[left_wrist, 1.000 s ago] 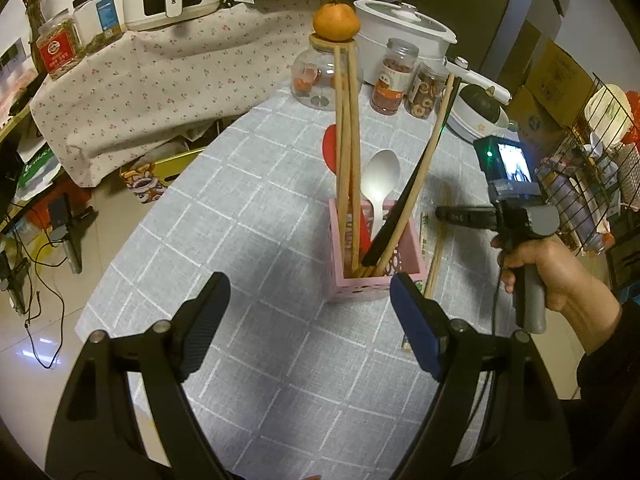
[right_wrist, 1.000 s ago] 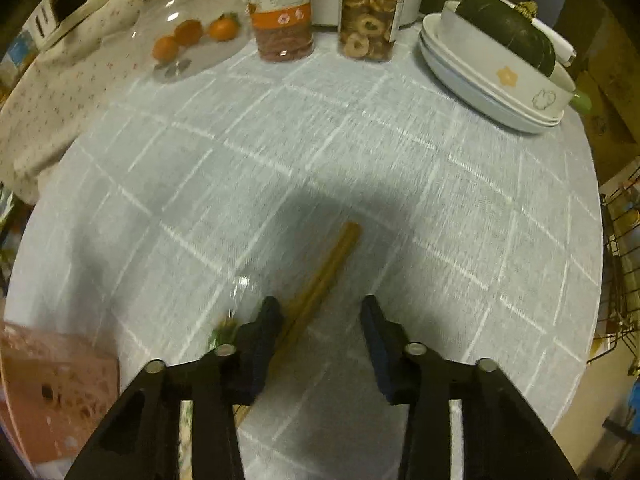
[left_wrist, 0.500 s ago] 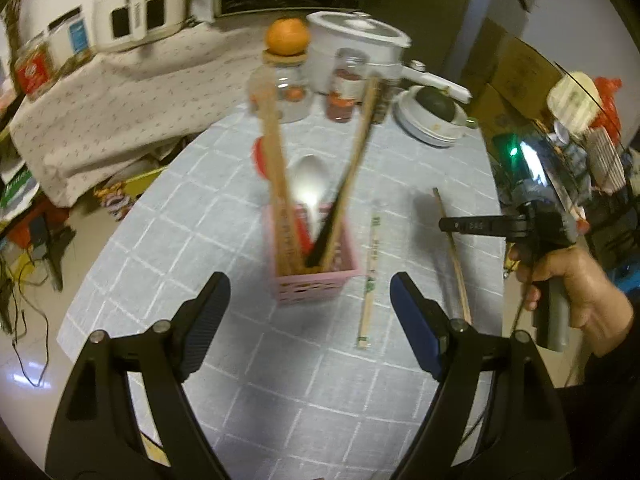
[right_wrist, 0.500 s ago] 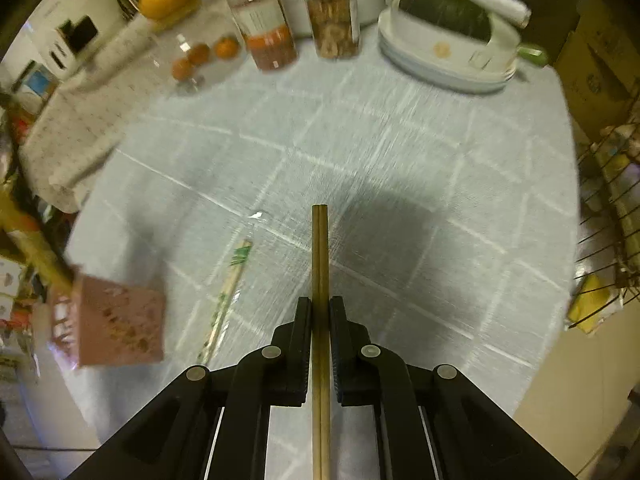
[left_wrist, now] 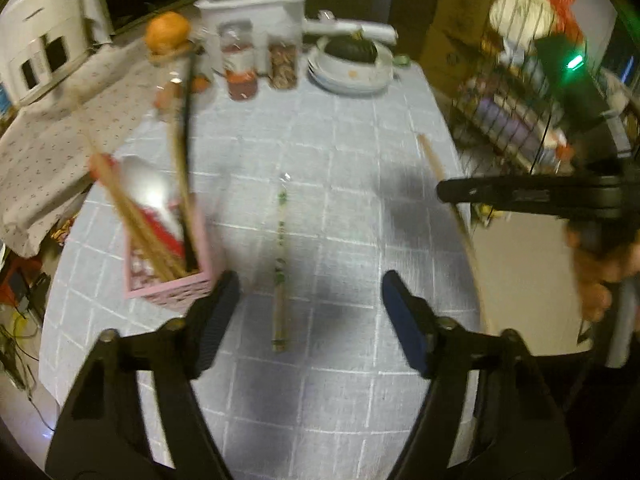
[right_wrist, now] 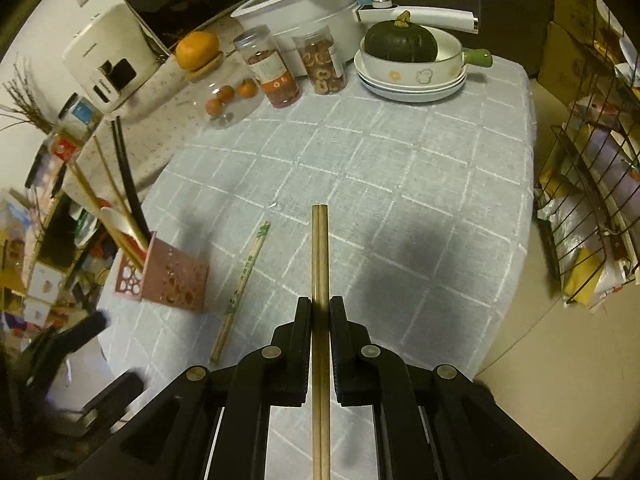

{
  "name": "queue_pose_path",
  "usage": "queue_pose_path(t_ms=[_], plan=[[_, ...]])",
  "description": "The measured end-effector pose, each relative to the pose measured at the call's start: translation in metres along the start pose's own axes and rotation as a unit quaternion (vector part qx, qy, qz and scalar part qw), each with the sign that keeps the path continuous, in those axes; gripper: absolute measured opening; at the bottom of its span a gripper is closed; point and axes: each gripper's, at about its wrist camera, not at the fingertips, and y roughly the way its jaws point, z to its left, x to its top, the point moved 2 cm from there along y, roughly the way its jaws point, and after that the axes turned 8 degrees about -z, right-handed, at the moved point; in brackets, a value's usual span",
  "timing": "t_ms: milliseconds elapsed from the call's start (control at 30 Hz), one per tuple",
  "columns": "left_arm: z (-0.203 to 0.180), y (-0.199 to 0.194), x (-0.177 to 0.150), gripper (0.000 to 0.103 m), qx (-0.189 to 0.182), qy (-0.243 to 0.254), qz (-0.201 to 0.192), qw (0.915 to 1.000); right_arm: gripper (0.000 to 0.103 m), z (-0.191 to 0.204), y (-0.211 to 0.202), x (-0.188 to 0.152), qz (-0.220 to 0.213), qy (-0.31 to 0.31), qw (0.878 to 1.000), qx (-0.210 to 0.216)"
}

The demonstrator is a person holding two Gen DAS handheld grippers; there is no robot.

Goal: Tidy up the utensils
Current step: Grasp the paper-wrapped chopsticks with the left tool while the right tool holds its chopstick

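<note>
Now right tool (right_wrist: 320,312) clamped on wooden chopsticks (right_wrist: 320,248), wrapped chopsticks (right_wrist: 244,276) beside pink holder (right_wrist: 172,276)

Home kitchen: electric pot (right_wrist: 296,0), food jars (right_wrist: 272,68), squash (right_wrist: 400,42), checked tablecloth (right_wrist: 400,168).

The words on the white machine (right_wrist: 107,59) and the jar label (right_wrist: 276,76) are too small to read.
</note>
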Motion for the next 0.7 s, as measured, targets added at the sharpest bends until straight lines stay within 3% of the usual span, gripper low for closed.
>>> queue_pose_path(t_ms=[200,300,567,700], plan=[[-0.023,0.063,0.013,0.033,0.038,0.041,0.063,0.9964,0.009,-0.02,-0.009,0.003,-0.004,0.017,1.0,0.01],[-0.018,0.099,0.026,0.032,0.058,0.024,0.097,0.9934,0.009,-0.026,-0.01,0.006,-0.005,0.027,0.999,0.022],[-0.004,0.153,0.039,0.032,0.102,0.008,0.137,0.9853,0.009,-0.041,-0.015,0.012,-0.006,0.056,0.998,0.04],[0.001,0.166,0.036,0.032,0.099,-0.001,0.147,0.9842,0.008,-0.044,-0.019,0.013,-0.013,0.054,0.998,0.042]])
